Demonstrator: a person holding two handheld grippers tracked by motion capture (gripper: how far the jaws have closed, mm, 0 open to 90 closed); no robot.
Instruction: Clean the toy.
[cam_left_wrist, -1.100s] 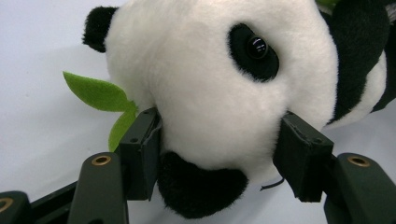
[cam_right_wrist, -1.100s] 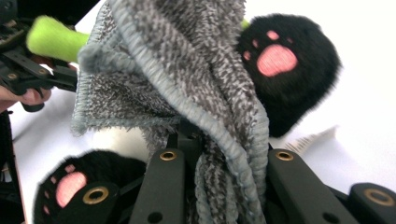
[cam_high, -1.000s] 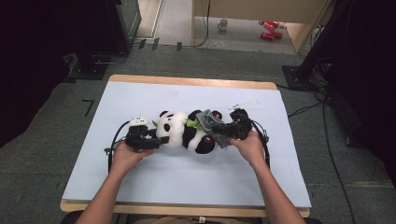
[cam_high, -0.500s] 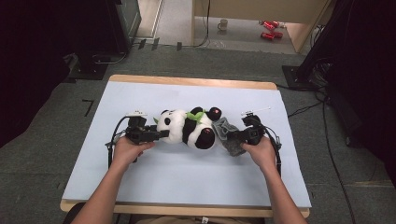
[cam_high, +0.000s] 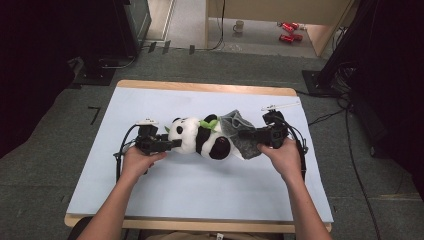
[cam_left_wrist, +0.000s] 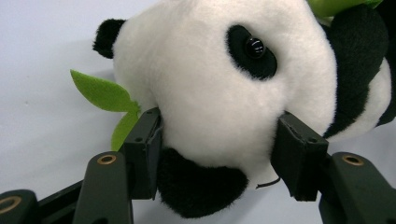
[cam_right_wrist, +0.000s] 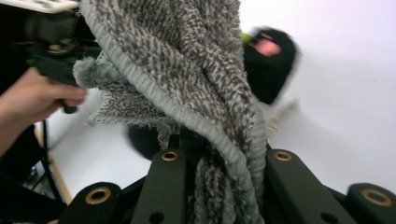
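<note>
One plush panda (cam_high: 200, 137) lay mid-table on the pale blue table cover (cam_high: 200, 185), its head clamped between the left gripper (cam_high: 167, 144) jaws, while the right gripper (cam_high: 248, 134) pinched a grey knitted cloth (cam_high: 240, 132) draped over the panda's rear. Grey carpet (cam_high: 50, 165) surrounded the table; red cans (cam_high: 287, 31) lay beyond. Cloth hid the right jaw tips, and the panda's foot (cam_right_wrist: 271, 60) was blurred.

bare forearms; black grippers, brass-ringed screw holes on jaws, black trailing cables.
</note>
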